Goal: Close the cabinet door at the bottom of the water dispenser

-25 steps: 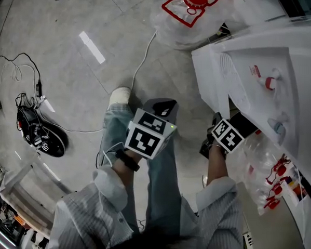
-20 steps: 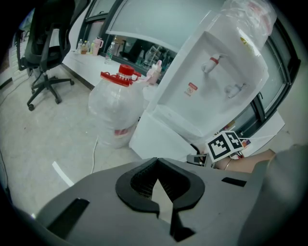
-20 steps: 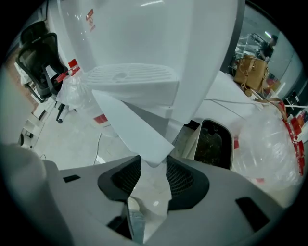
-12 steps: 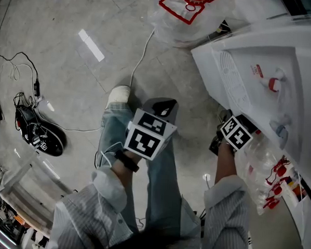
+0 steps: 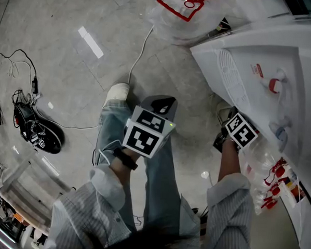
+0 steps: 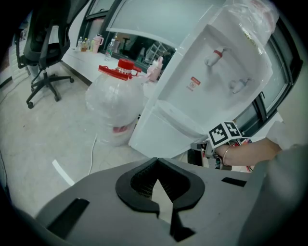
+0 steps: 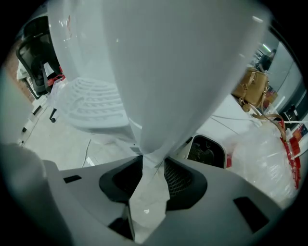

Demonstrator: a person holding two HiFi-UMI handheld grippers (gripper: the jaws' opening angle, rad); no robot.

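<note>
White water dispenser (image 5: 262, 64) is being viewed from overhead, right gripper (image 5: 222, 143) being held at its base; left gripper (image 6: 156, 168) is being held clenched, empty; open cabinet door (image 7: 154, 96) edge is being closed on by right jaws; slipping's being risked by that thin bite.

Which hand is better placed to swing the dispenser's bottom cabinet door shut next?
Right. The right tool has the cabinet door edge between its closing jaws. The left tool is empty, over the person's leg, apart from the dispenser.
</note>
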